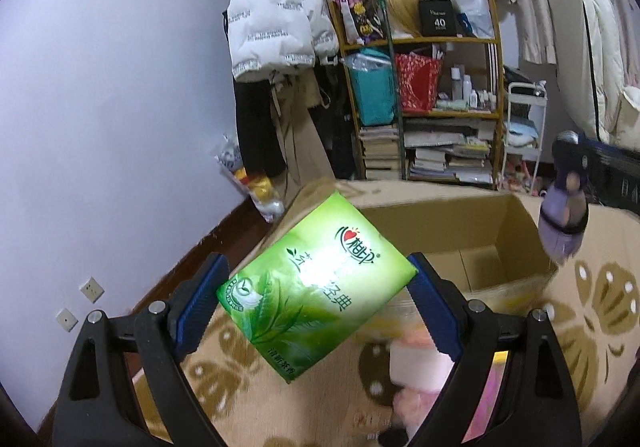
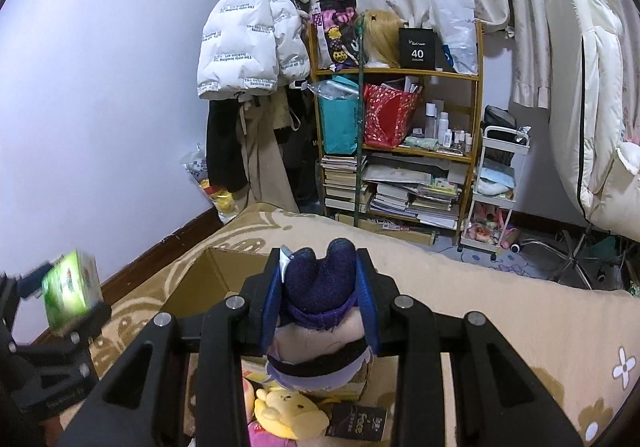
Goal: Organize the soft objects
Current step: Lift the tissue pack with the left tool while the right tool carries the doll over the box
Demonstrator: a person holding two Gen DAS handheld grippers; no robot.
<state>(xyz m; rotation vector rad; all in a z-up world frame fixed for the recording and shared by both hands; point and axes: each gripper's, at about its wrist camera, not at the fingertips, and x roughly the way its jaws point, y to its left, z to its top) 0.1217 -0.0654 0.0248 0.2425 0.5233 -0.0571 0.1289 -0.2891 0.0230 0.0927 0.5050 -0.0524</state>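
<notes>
**Two soft items held over an open box**

On a bed spread with a tan, flower-patterned blanket (image 2: 520, 311), an open cardboard box (image 1: 500, 243) is sitting with its flaps spread, apparently serving as the collecting bin for the soft things. In the left wrist view its floor is looking bare, so the sorting is probably at an early stage. Behind it, a cluttered wooden shelf (image 2: 400, 135) and a white puffer jacket (image 2: 248, 35) are filling the far wall.

The left gripper (image 1: 316, 289) is holding a green tissue pack (image 1: 316, 279) tilted on a corner above the box's near edge. Its jaws are standing wide because the pack is broad, with both blue pads pressing its opposite sides; the grip across the width is likely keeping the slippery wrapper from sliding out.

The right gripper (image 2: 320, 287) is carrying a small plush doll (image 2: 320, 311) with dark blue hair and a lilac outfit, near the box's rim. Its jaws are drawn in tight on the doll's head, squeezing the stuffing, which should be holding it firmly.

Below the jaws, a yellow bear plush (image 2: 288, 411) and something pink are lying on the blanket just beside the box, seemingly waiting their turn. Both held items appear bound for the box.
</notes>
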